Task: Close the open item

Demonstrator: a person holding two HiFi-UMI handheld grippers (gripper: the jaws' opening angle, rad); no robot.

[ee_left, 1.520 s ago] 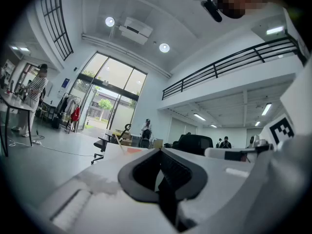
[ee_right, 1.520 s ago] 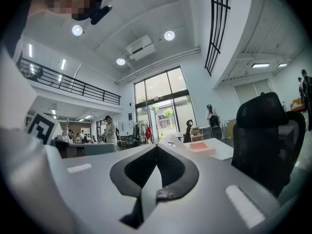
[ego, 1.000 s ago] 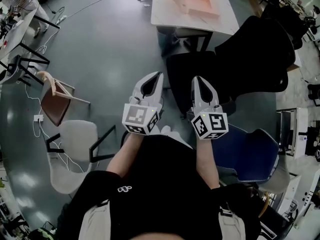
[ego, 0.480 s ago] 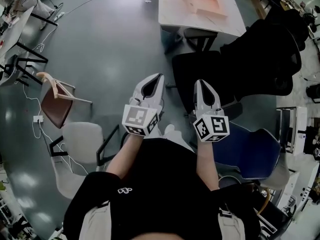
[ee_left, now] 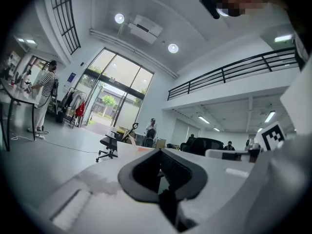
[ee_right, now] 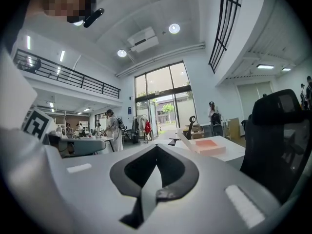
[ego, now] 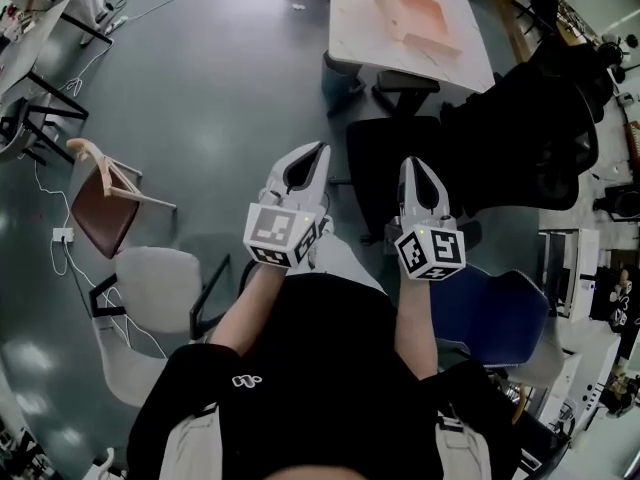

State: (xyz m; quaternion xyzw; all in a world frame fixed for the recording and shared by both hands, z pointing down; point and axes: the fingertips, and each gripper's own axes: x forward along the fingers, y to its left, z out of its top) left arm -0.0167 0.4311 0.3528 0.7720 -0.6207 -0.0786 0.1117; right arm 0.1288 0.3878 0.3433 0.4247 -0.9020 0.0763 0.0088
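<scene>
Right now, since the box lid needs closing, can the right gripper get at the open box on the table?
Probably not yet: the right gripper hangs well short of the open box on the white table, with a black chair between them.

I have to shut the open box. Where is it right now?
In the head view the open box sits on the white table at top right, beyond the black chair.

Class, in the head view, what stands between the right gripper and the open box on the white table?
A black office chair stands between the right gripper and the open box; the head view shows it.
</scene>
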